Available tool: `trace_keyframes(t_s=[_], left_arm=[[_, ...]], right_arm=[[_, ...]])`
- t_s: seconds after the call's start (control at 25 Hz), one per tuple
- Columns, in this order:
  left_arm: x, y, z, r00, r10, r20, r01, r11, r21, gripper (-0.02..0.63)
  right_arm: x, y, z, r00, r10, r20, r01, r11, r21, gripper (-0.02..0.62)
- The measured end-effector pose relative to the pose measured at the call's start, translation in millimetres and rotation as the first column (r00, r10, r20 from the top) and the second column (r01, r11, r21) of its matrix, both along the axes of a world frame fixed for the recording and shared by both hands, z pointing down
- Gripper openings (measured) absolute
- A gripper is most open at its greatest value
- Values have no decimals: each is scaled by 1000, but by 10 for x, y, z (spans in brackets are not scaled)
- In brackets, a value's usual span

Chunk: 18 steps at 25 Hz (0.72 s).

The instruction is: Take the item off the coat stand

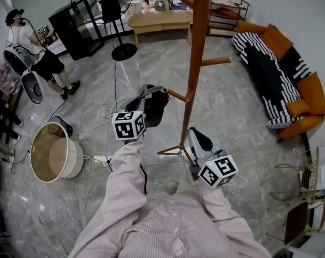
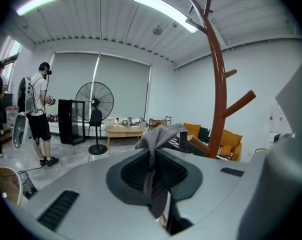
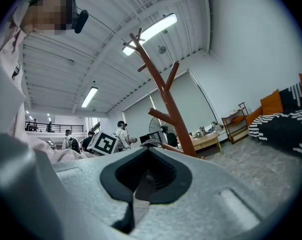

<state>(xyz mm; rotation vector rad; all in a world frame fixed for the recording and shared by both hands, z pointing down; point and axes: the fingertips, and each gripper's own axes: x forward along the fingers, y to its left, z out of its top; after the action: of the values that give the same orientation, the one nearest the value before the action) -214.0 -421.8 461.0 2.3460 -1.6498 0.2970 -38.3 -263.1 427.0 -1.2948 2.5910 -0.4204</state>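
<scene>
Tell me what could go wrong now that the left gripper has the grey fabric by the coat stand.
1. The left gripper pinches only a thin fold of the grey fabric item; it might slip out.
2. The item sits close to a low peg of the coat stand; a sideways pull may snag it and rock the stand.

The coat stand (image 1: 196, 52) is cut off above, its foot seemingly partly hidden.
</scene>
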Motion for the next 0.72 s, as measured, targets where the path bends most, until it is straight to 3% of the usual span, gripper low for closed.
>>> trace_keyframes(t_s=[0.32,0.72], left_arm=[[-166,191,-5,1000,-17,-3,17,1000,6,34],[-219,657,-139,998,-24,-57,27,998,53,34]], right_arm=[[-35,8,-27,1000,-7,-3,7,1000,5,5],[26,-42,-92,999,-43,-13,43,999,17,5]])
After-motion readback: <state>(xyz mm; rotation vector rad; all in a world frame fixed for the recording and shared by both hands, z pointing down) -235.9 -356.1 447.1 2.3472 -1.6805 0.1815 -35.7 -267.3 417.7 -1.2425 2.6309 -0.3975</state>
